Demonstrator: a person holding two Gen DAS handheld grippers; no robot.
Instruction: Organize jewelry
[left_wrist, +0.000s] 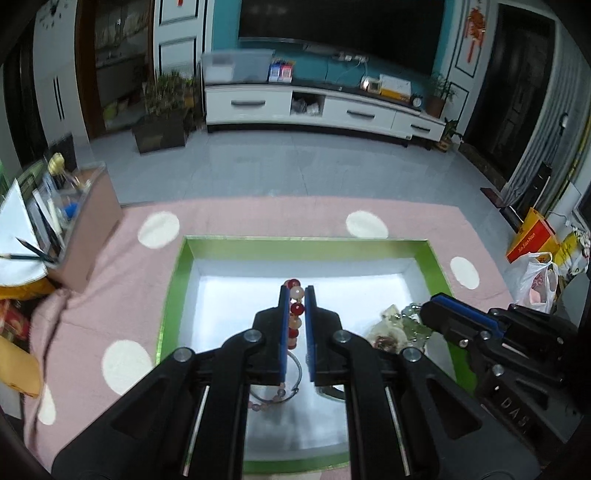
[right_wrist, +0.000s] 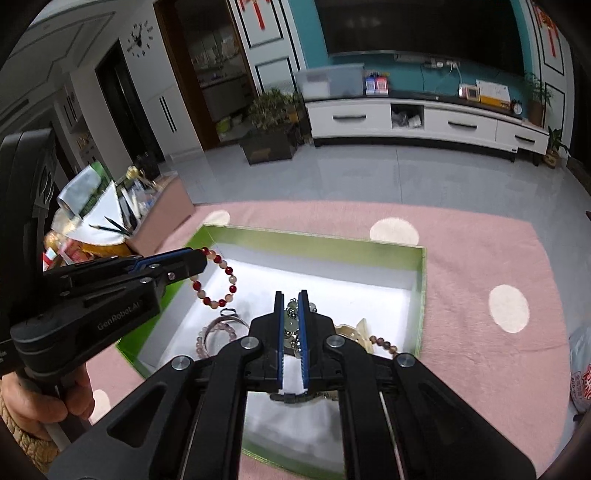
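A green-rimmed box (left_wrist: 306, 243) (right_wrist: 314, 240) with a white floor lies on the pink cloth. My left gripper (left_wrist: 296, 291) (right_wrist: 199, 254) is shut on a red and pale bead bracelet (left_wrist: 297, 308) (right_wrist: 221, 280), which hangs over the box's left part. My right gripper (right_wrist: 291, 293) (left_wrist: 430, 301) is shut on a pale green bead bracelet (right_wrist: 291, 317) over the box's right side. On the box floor lie a pink bead bracelet (right_wrist: 218, 336), a thin silver bangle (right_wrist: 229, 314), a brown bead string (right_wrist: 384, 343) and a pile of pale pieces (left_wrist: 399, 325).
The pink cloth (left_wrist: 122, 280) has white dots. A pink organiser with pens and papers (left_wrist: 85, 229) stands at the left edge. Plastic bags and a yellow-red carton (left_wrist: 532, 243) sit on the floor to the right. A hand (right_wrist: 33, 406) holds the left gripper's handle.
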